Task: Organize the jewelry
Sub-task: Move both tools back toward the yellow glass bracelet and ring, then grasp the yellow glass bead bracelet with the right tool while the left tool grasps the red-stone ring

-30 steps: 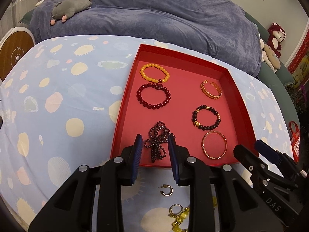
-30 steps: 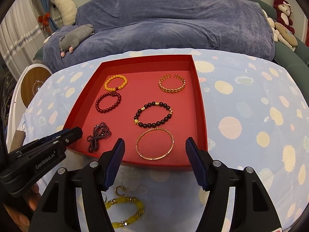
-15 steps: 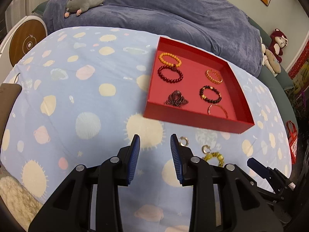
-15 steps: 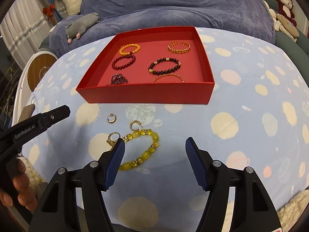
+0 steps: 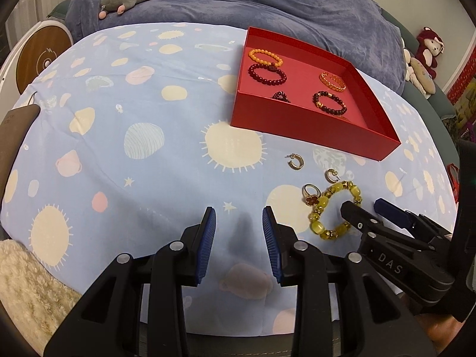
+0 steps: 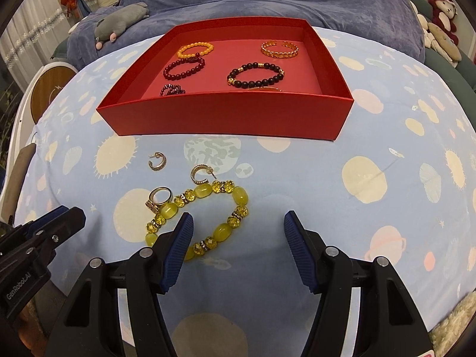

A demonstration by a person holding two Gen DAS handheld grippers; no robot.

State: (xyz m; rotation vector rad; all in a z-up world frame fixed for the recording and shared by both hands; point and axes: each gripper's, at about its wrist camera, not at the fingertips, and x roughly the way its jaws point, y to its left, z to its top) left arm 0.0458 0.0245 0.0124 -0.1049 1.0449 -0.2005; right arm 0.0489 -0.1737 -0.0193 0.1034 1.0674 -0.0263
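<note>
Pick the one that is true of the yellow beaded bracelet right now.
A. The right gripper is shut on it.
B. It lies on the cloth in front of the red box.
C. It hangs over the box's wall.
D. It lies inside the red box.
B: the yellow beaded bracelet lies flat on the cloth in front of the red box, beside the ring, with the right gripper open above it.

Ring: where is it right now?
The ring lies on the cloth outside the red box, touching the yellow bracelet's left side, left of the right hand-held gripper.

Glossy translucent beads on the yellow bracelet (image 6: 208,211); matt red card tray (image 6: 226,113); smooth printed cloth (image 6: 372,208).
</note>
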